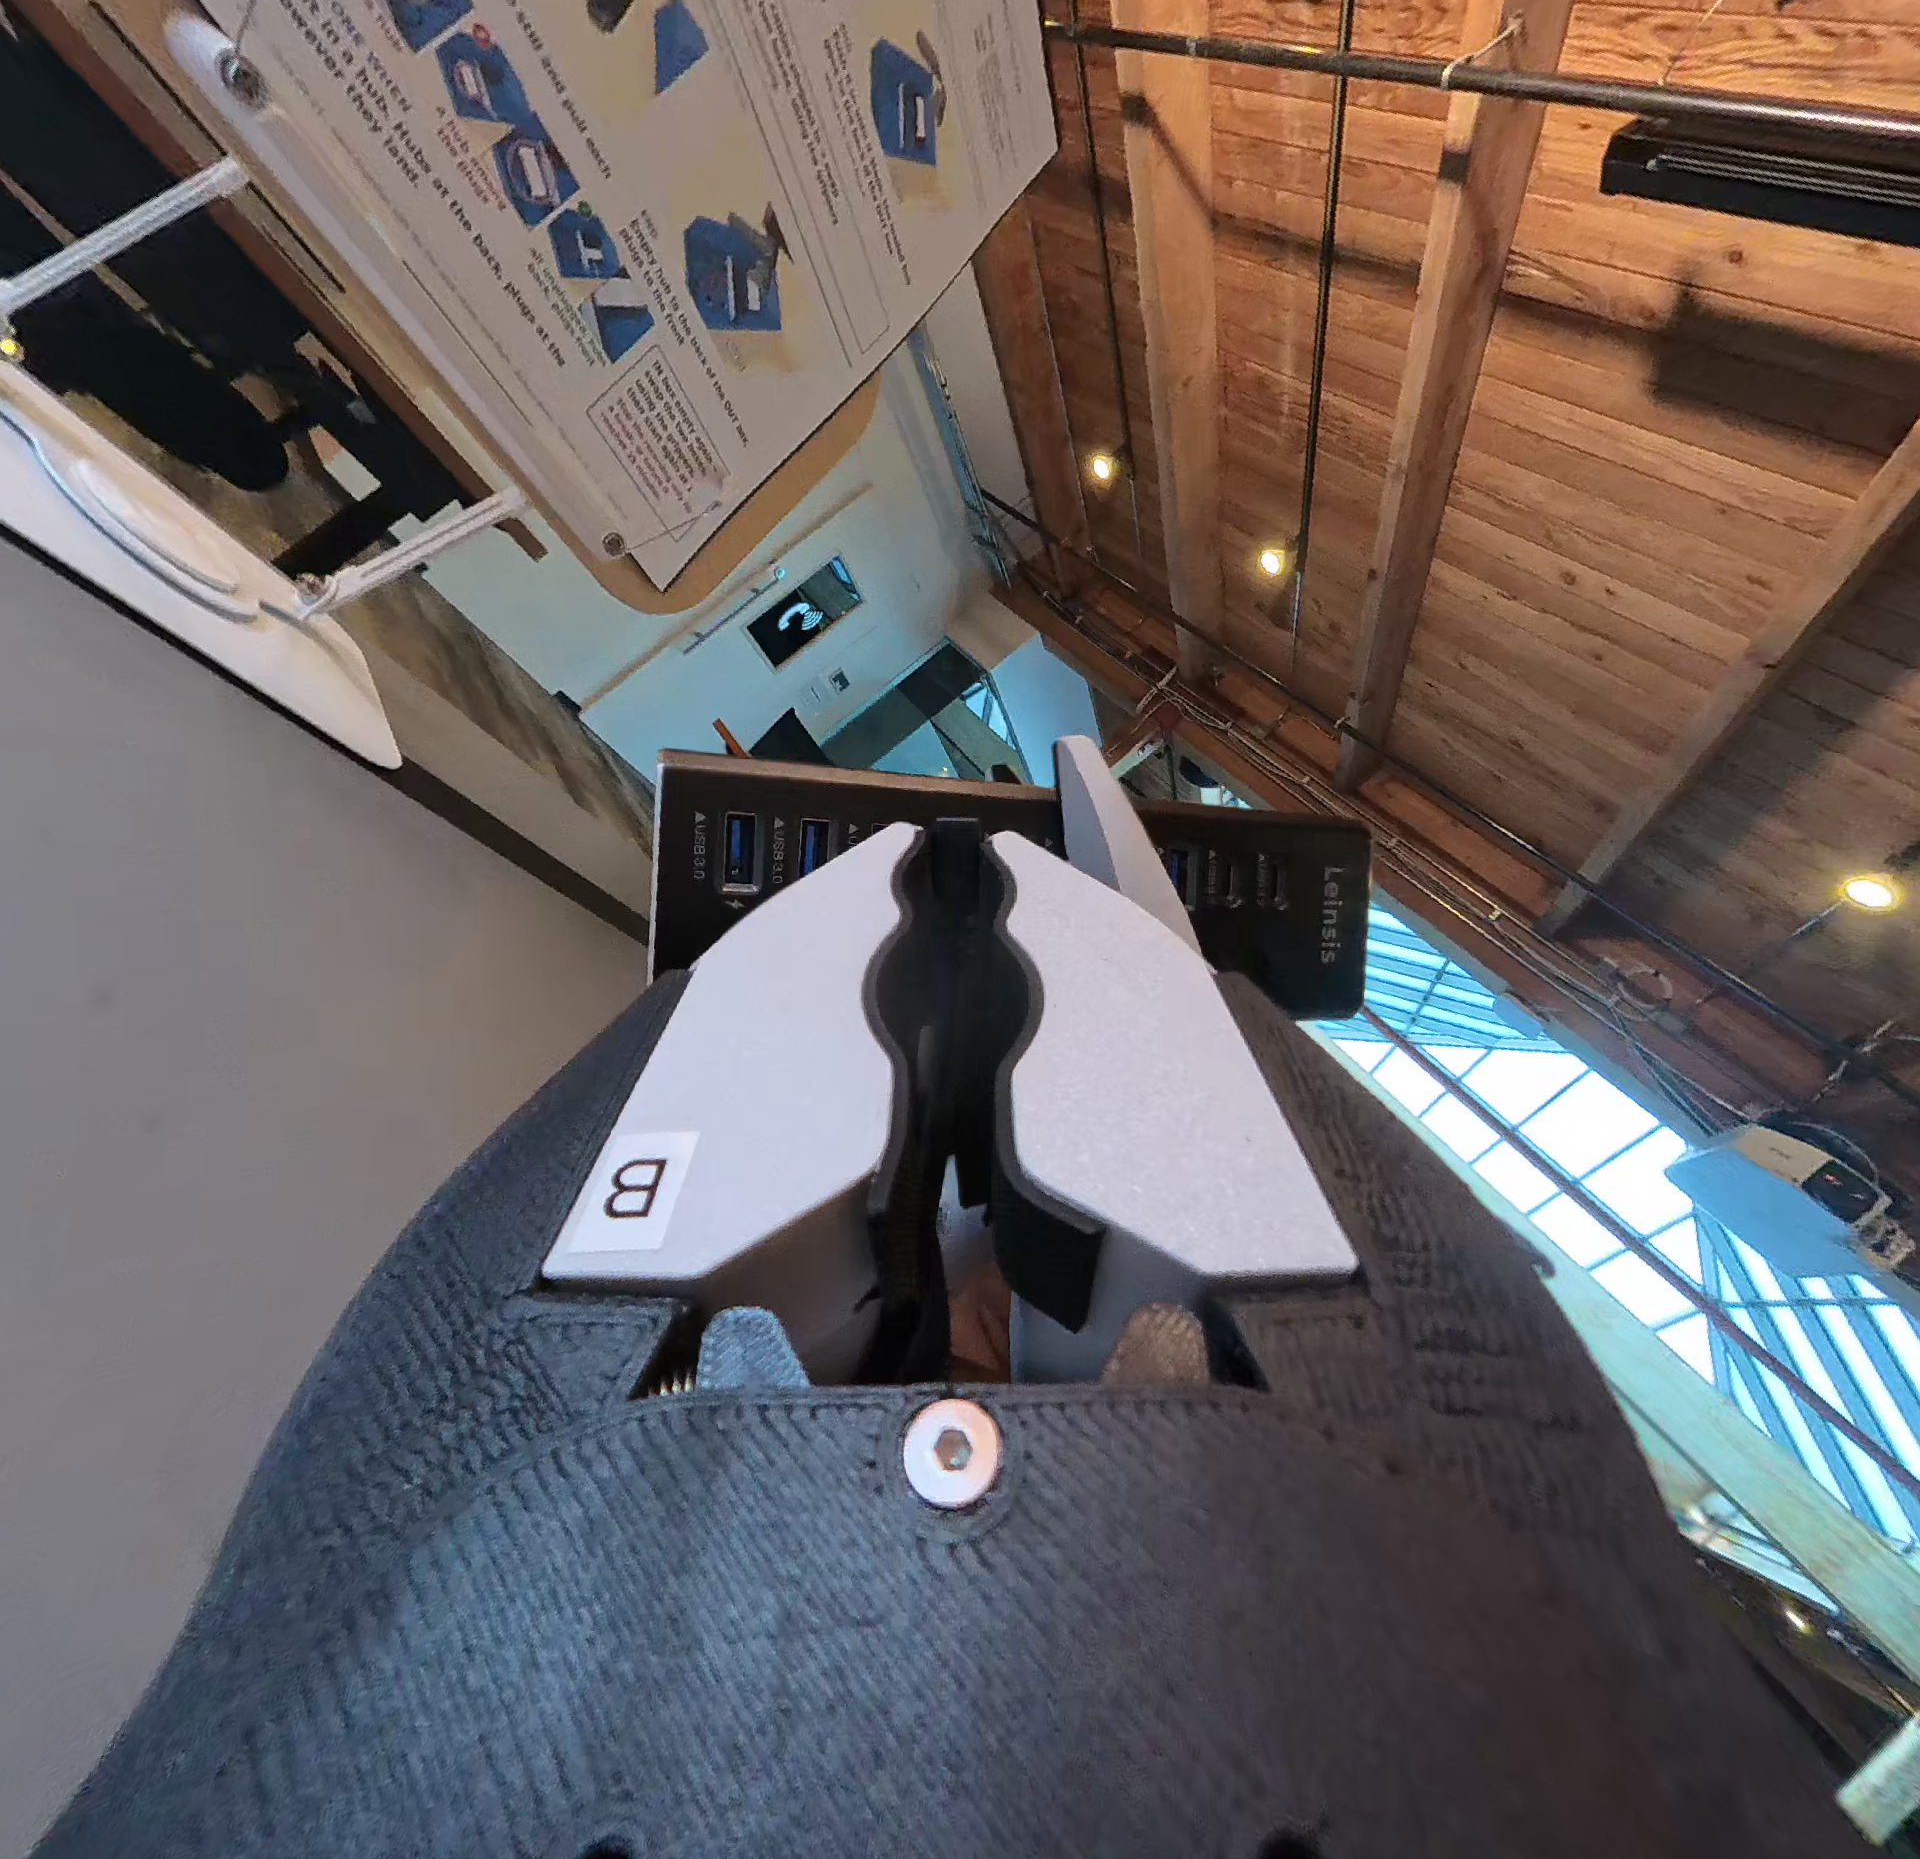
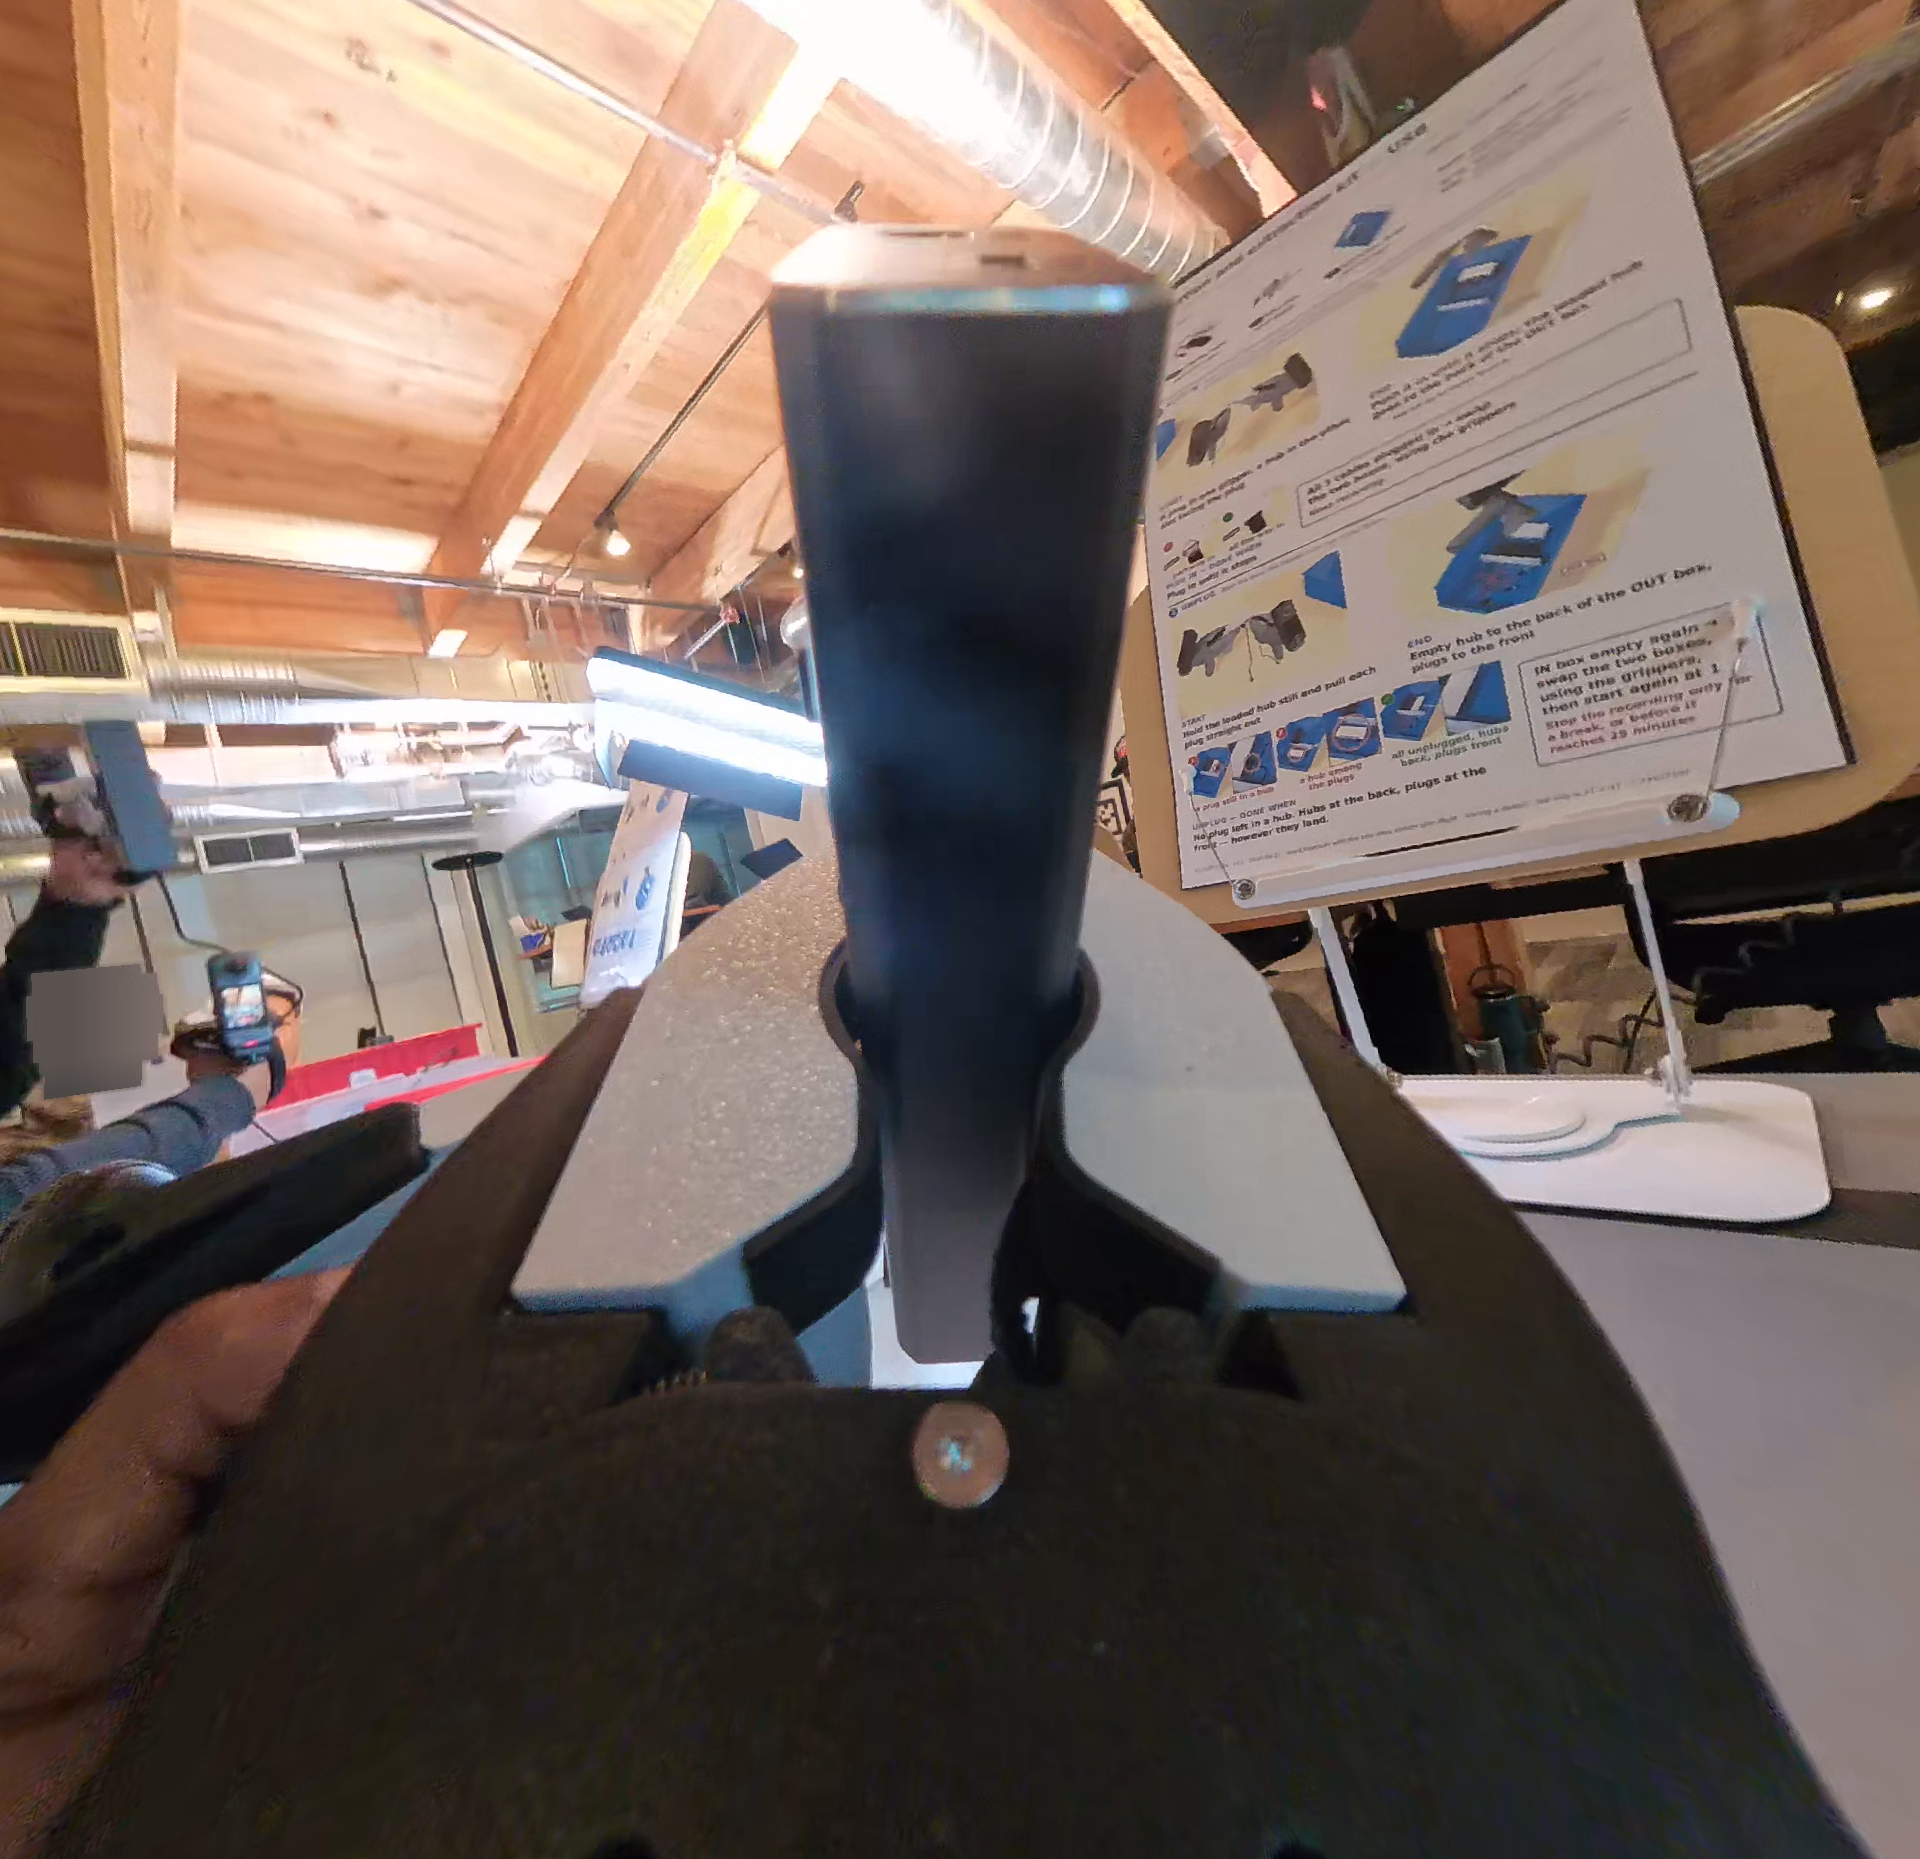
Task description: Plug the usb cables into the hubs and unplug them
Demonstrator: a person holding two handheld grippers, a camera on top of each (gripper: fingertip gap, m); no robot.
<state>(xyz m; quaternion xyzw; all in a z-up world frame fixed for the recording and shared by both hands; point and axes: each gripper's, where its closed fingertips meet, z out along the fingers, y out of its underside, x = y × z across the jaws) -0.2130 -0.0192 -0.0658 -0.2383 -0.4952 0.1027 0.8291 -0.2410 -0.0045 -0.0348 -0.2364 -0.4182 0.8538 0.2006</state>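
Observation:
In the left wrist view my left gripper (image 1: 956, 848) is shut on a black USB plug (image 1: 956, 864), its cable running back between the fingers. The plug's tip sits at the port face of a black USB hub (image 1: 1278, 905) with blue ports, held crosswise just ahead. A grey finger of the other gripper (image 1: 1112, 833) clamps that hub. In the right wrist view my right gripper (image 2: 961, 988) is shut on the same black hub (image 2: 966, 614), which stands upright and long between the fingers, its grey end cap on top. Both are lifted in the air.
A white instruction board on a stand (image 2: 1455, 521) sits on the grey table (image 2: 1714, 1394) to the right; it also shows in the left wrist view (image 1: 623, 199). A hand (image 2: 125, 1477) holds the other gripper at lower left. Another person with grippers (image 2: 156, 1071) works far left. Wooden ceiling overhead. My hands' fingertips stand some 5 centimeters from each other.

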